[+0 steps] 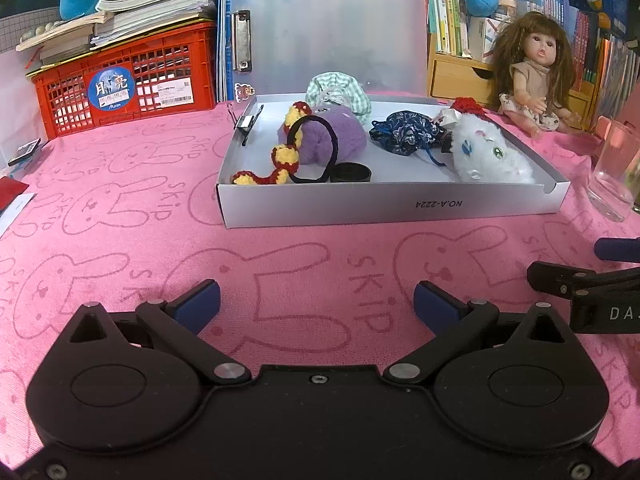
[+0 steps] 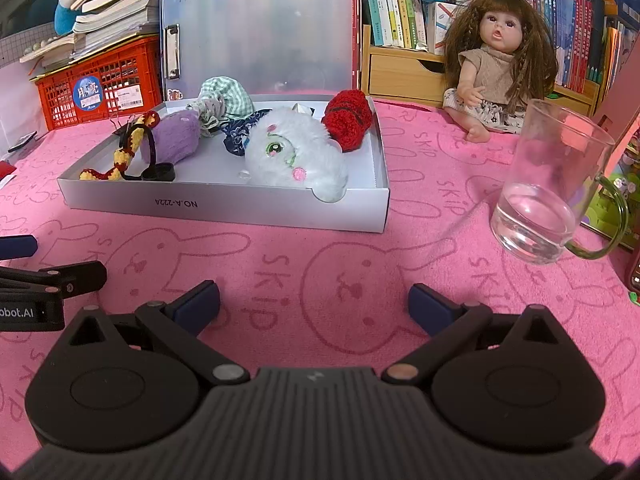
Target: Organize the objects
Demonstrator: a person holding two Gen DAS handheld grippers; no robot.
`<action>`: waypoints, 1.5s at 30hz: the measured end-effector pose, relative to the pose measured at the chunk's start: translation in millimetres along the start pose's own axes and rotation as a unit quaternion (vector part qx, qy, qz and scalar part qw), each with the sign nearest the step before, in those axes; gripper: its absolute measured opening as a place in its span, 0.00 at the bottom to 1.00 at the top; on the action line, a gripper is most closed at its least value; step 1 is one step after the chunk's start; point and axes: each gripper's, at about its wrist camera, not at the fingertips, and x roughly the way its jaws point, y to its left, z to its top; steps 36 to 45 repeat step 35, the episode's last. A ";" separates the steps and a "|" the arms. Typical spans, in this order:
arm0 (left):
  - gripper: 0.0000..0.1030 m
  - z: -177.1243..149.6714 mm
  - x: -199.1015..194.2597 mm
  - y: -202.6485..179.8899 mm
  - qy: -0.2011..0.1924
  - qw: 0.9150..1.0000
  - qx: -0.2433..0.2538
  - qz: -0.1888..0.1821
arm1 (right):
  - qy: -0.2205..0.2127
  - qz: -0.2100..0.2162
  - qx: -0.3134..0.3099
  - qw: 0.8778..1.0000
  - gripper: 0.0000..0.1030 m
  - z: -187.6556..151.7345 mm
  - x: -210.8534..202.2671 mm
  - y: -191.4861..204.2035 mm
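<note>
A shallow white box (image 1: 384, 210) (image 2: 224, 210) lies on the pink cloth. Inside it are a purple plush (image 1: 340, 136) (image 2: 176, 136), a white plush cat (image 1: 488, 152) (image 2: 292, 156), a crocheted red-and-yellow string (image 1: 280, 160) (image 2: 124, 152), a black headband (image 1: 320, 148), a black cap (image 1: 351, 172) (image 2: 160, 172), a dark blue scrunchie (image 1: 404, 132), a green checked cloth (image 1: 340, 94) (image 2: 226, 94) and a red knit piece (image 2: 348, 120). My left gripper (image 1: 316, 306) hovers open over bare cloth in front of the box. My right gripper (image 2: 314, 304) is open too, with nothing between its fingers.
A doll (image 1: 536, 72) (image 2: 496, 64) sits at the back right. A glass mug (image 2: 548, 196) (image 1: 616, 168) stands right of the box. A red crate (image 1: 128, 76) under stacked books is at the back left, with a clear clipboard (image 1: 332, 36) and bookshelves behind the box.
</note>
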 end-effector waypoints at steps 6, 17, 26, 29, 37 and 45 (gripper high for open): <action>1.00 0.1 0.1 0.1 0.000 1.000 0.000 0.000 | 0.000 0.000 0.000 1.000 1.00 0.0 -0.1 0.2; 1.00 -0.4 0.4 -0.4 0.000 1.000 0.000 0.003 | 0.000 0.000 0.000 1.000 1.00 0.0 0.0 0.2; 1.00 -2.6 -1.2 -3.0 -0.003 1.000 -0.006 0.014 | 0.000 0.000 0.000 1.000 1.00 0.1 -0.2 0.1; 1.00 -3.0 -1.8 -3.2 -0.004 1.000 -0.007 0.015 | 0.000 0.000 0.000 1.000 1.00 0.1 -0.4 0.1; 1.00 -3.0 -1.9 -3.4 -0.004 1.000 -0.007 0.015 | 0.000 0.000 0.000 1.000 1.00 0.0 -0.5 0.0; 1.00 -3.0 -1.9 -3.4 -0.004 1.000 -0.007 0.015 | 0.000 0.000 0.000 1.000 1.00 0.0 -0.5 0.0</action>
